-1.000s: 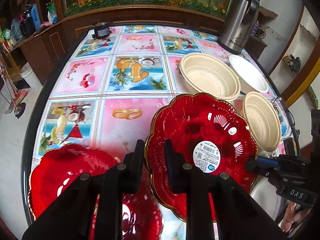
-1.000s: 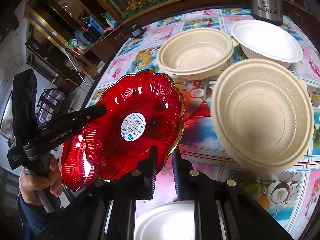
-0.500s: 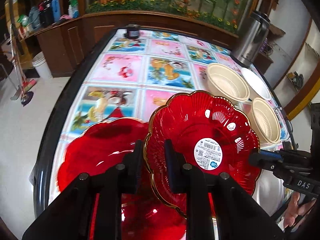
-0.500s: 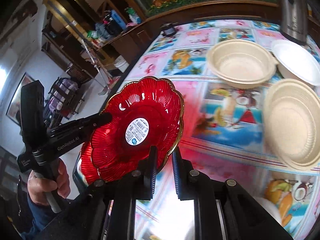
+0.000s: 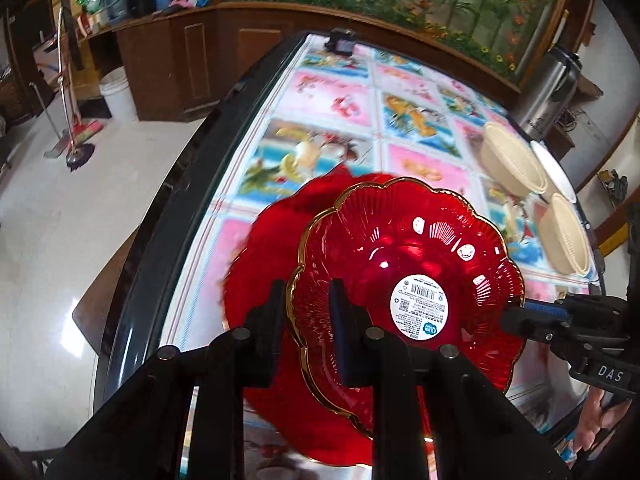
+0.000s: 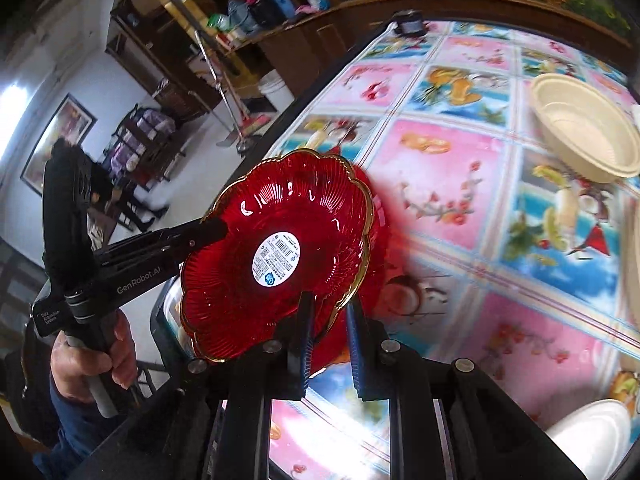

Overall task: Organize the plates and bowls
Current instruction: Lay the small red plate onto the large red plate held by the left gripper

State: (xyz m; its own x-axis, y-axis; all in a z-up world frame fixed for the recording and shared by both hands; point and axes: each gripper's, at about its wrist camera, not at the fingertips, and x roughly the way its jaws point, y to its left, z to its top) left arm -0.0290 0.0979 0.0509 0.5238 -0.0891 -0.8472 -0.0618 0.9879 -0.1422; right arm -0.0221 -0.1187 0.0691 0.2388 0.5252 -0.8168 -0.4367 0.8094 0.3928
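Above the surface (image 5: 340, 92), both tongs, left (image 5: 306, 312) and right (image 6: 329, 330), pinched my red plate (image 5: 408, 280) by opposite rims; glassy, stiff, slippery, I judged.

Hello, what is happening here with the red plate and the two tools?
A person is tidying dishes on a table with a picture-tile cloth. Both the left hand-held gripper and the right hand-held gripper pinch the rim of one red plate, on opposite sides, holding it tilted in the air. It hangs above a second red plate lying near the table edge. Two beige bowls and a white bowl stand separately further along the table.
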